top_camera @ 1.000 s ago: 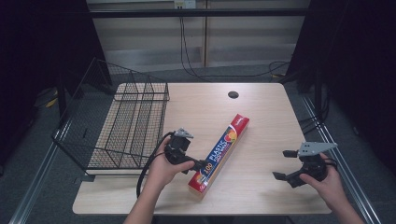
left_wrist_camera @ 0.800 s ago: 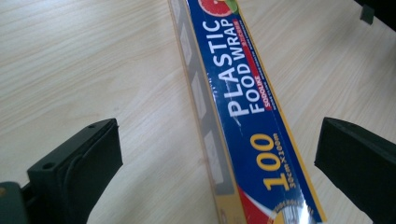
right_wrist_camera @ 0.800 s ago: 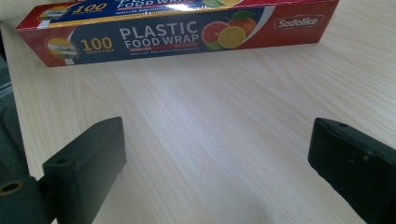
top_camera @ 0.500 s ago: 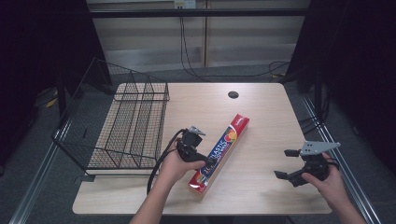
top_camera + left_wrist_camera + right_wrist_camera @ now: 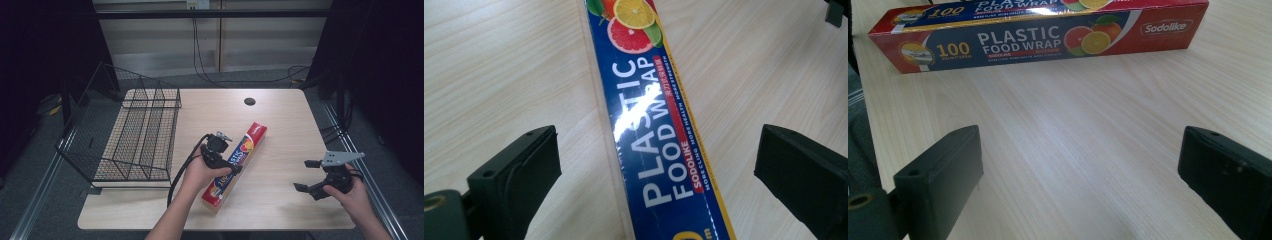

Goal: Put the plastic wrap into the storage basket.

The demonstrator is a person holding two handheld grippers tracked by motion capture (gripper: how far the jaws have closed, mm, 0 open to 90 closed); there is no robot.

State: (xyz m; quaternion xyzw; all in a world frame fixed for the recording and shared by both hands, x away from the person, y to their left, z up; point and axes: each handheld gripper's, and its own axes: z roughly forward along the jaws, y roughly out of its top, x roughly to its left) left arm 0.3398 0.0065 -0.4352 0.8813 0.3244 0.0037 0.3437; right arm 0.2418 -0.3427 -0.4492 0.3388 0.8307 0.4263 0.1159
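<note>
the left claw straddles the box lying diagonally mid-surface, its jaws wide, just now closing but not touching it, so the grasp is starting and next must pinch its sides squarely; the right claw waits open, empty.

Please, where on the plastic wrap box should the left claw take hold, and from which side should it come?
Probably across the narrow width of the plastic wrap box, near its middle, coming from above. The box lies flat and long on the table, so a middle grip should keep it level. The left claw already straddles it there; its jaws have just been closing, with gaps on both sides of the box.
</note>
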